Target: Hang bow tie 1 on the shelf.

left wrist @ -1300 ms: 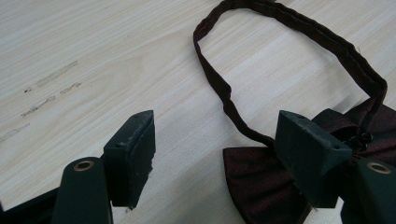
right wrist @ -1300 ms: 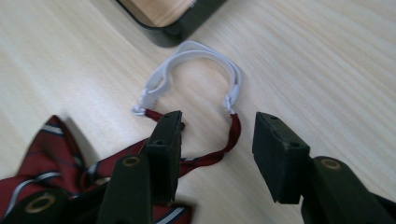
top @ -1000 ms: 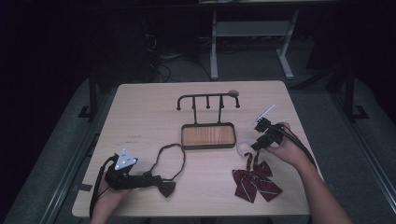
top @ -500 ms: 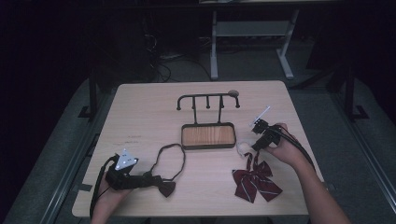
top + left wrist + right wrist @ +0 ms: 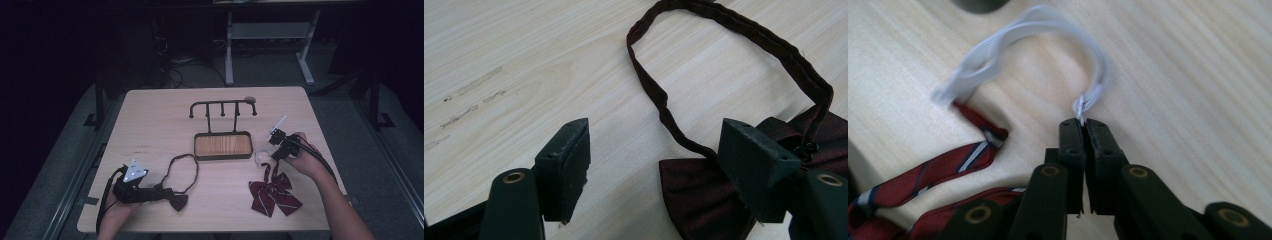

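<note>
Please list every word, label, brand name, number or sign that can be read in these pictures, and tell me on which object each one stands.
There is no readable text. The dark bow tie, the striped red bow tie, its white elastic loop, the hook rack with its wooden tray and the wooden table carry no words, labels or numbers. The grey plate on the left hand-held gripper shows small pale dots, no writing.

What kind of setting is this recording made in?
Probably a lab or workshop set up for recording, not a home: a bare wooden table in a dark room, loose cables on the floor behind it, and a metal-framed bench beyond.
</note>
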A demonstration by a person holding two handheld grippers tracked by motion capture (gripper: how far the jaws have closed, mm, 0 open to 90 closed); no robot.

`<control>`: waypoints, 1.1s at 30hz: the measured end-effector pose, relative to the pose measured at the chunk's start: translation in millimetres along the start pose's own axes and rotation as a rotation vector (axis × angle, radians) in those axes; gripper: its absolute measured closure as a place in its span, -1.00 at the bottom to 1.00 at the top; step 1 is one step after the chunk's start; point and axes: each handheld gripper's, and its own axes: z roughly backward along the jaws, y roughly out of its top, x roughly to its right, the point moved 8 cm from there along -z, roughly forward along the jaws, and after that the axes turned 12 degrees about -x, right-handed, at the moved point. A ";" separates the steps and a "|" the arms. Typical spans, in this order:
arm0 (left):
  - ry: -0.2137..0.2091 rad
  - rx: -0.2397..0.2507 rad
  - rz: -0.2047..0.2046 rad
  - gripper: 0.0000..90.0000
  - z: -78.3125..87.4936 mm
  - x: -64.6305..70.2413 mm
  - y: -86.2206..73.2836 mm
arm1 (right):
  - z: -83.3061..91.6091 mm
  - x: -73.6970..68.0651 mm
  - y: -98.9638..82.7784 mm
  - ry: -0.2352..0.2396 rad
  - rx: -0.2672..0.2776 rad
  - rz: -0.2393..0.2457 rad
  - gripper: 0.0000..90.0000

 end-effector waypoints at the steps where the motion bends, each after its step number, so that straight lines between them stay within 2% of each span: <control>1: -0.001 -0.001 0.000 -0.34 -0.1 0.2 0.0 | 0.4 -0.2 -0.9 0.005 -0.003 0.001 0.93; 5: -0.001 -0.004 -0.002 -0.34 -0.4 0.6 -0.1 | 4.1 -0.5 -5.1 0.029 0.000 -0.008 0.94; 11: -0.001 -0.004 -0.005 -0.34 -1.0 1.7 0.2 | 16.3 -3.2 -11.5 0.098 0.036 -0.022 0.94; 14: -0.002 -0.006 -0.006 -0.34 -1.2 2.0 0.1 | 19.2 -4.3 -13.1 0.113 0.045 -0.022 0.94; 20: -0.001 -0.001 0.003 -0.34 -0.6 1.6 0.0 | 28.4 -10.8 -16.0 0.168 0.072 0.000 0.94; 33: -0.003 -0.001 0.003 -0.34 -0.6 1.7 -0.2 | 52.0 -22.8 -16.7 0.209 0.118 0.020 0.93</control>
